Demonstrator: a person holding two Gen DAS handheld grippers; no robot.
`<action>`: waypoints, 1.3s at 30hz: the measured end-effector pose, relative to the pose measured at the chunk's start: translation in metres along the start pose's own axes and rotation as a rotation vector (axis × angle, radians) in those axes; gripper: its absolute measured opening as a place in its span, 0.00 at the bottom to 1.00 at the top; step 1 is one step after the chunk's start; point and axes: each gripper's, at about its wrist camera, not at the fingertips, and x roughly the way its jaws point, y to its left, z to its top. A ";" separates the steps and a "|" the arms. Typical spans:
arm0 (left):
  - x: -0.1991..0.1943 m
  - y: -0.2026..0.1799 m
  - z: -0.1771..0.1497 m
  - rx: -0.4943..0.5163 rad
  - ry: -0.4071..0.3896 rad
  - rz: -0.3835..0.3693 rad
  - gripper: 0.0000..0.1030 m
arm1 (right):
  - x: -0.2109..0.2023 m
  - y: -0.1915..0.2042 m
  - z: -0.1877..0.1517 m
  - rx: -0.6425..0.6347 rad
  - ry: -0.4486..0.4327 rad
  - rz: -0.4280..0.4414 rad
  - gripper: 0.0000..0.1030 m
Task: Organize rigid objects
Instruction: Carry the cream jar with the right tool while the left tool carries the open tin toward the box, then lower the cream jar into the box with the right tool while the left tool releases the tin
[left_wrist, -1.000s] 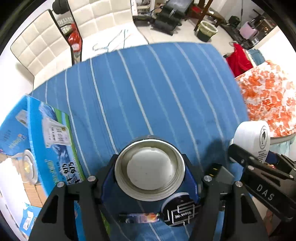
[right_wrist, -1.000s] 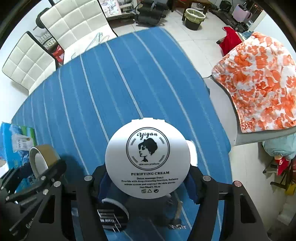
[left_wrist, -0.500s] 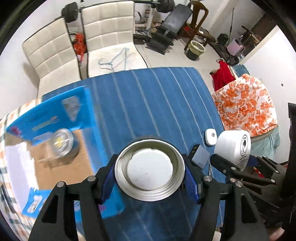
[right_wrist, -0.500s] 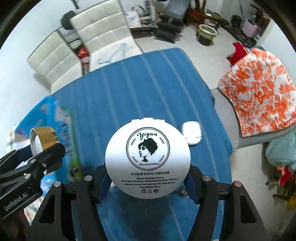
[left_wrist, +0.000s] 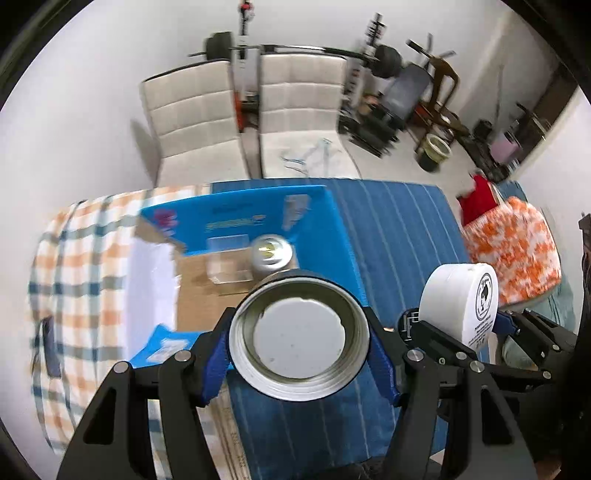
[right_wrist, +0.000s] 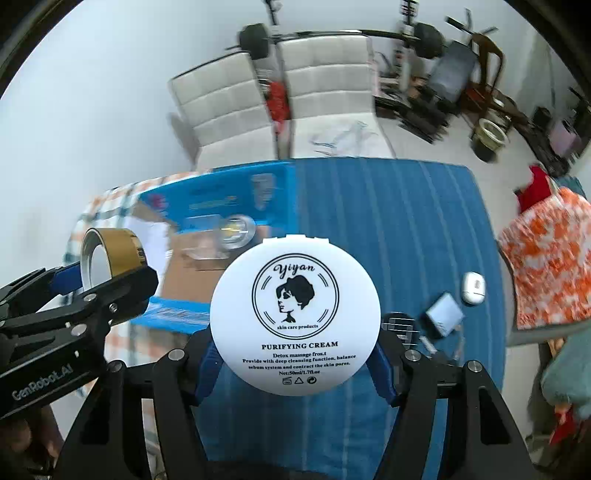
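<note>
My left gripper (left_wrist: 299, 343) is shut on a gold-sided metal lid (left_wrist: 299, 334), held in the air above the near edge of the open blue cardboard box (left_wrist: 236, 221); the lid also shows in the right wrist view (right_wrist: 110, 254). My right gripper (right_wrist: 293, 325) is shut on a white cream jar (right_wrist: 293, 314) labelled "purifying cream", held above the blue striped tablecloth (right_wrist: 388, 221); the jar also shows in the left wrist view (left_wrist: 460, 302). A round silver tin (left_wrist: 271, 253) and a clear plastic case (left_wrist: 227, 266) lie inside the box.
On the cloth to the right lie a white earbud case (right_wrist: 472, 288), a small grey box (right_wrist: 443, 314) and a round black patterned item (right_wrist: 400, 325). A checked cloth (left_wrist: 74, 266) lies left of the box. Two white chairs (left_wrist: 295, 110) stand behind the table.
Both grippers have risen and pulled back toward the left with their loads, so the open box and checked cloth have come into view. Both grips are unchanged.
</note>
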 end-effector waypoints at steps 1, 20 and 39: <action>-0.007 0.009 -0.003 -0.016 -0.006 0.002 0.61 | -0.003 0.012 0.000 -0.016 -0.001 0.008 0.67; 0.056 0.112 -0.002 -0.170 0.065 0.020 0.61 | 0.077 0.090 0.026 -0.066 0.086 0.078 0.67; 0.244 0.181 0.035 -0.247 0.300 0.033 0.61 | 0.309 0.064 0.045 0.145 0.467 -0.020 0.67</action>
